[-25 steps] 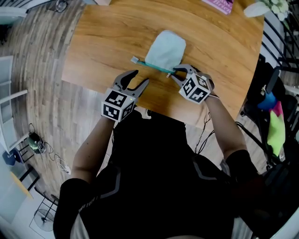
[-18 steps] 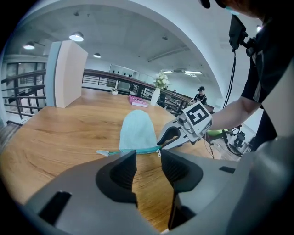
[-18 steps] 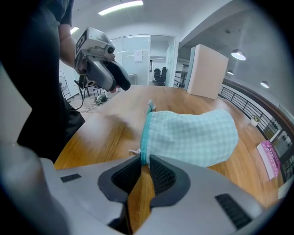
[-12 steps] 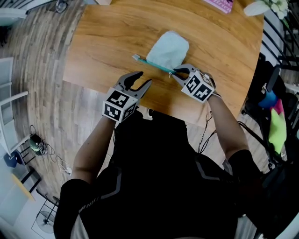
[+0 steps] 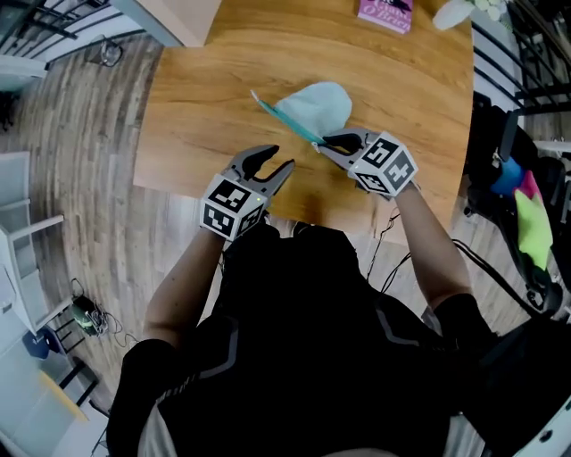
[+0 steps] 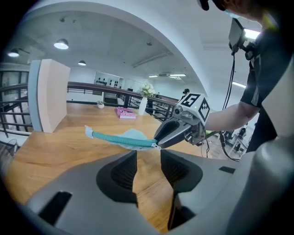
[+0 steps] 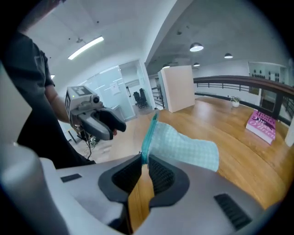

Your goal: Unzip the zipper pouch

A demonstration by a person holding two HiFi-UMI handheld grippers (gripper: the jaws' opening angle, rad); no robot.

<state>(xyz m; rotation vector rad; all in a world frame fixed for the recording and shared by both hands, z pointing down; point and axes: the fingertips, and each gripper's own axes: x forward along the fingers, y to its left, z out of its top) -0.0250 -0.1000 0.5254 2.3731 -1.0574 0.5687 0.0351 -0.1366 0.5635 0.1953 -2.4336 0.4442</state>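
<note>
One soft checked cloth pouch point(image 5: 317, 105), teal zipper point(image 5: 285, 121) end pinched by right gripper point(image 5: 323, 143) fingers; left gripper point(image 5: 278, 159) fingers closing, empty.

Head view: mounted above the person point(image 5: 303, 339) and facing steeply down. The desk point(image 5: 205, 98) fills the upper half of the frame, the person the lower half.

Left gripper view: set low, near the desk edge, facing across the desk. The pouch point(image 5: 314, 105) is close, at frame centre.

Right gripper view: equally low, very near the pouch, angled inward toward the other gripper view's side.

All three views share the desk, the pouch and the pink book point(image 5: 385, 13).
</note>
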